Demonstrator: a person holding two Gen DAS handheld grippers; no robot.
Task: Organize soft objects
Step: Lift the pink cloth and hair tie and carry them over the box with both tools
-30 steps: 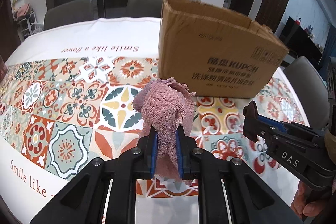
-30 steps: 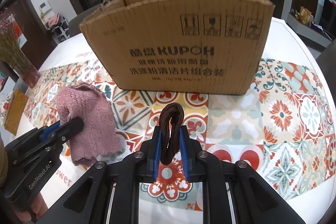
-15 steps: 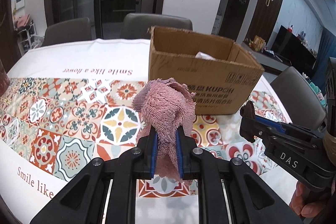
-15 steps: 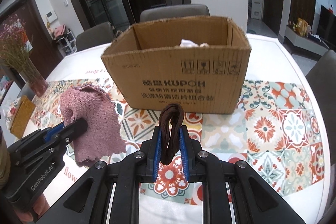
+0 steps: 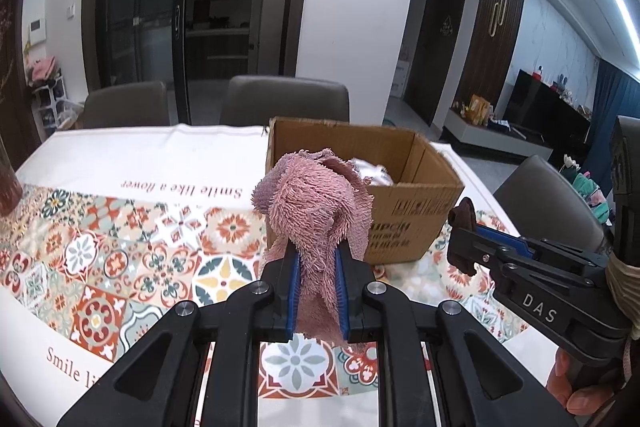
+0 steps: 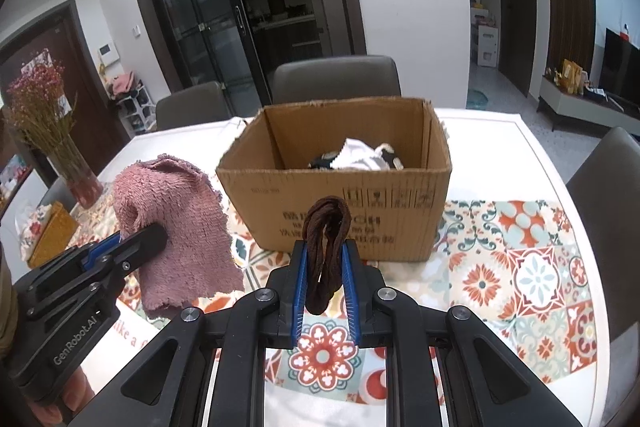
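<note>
Tiled tablecloth [image 6: 532,267] bare right of open cardboard box [image 6: 340,203], rim unobstructed

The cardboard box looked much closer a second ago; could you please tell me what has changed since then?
Both grippers have risen and drawn back from the cardboard box, so its open top and the white and dark items inside now show. The left gripper still clamps the pink cloth, the right gripper the brown cord. The box stays put on the patterned tablecloth.
</note>
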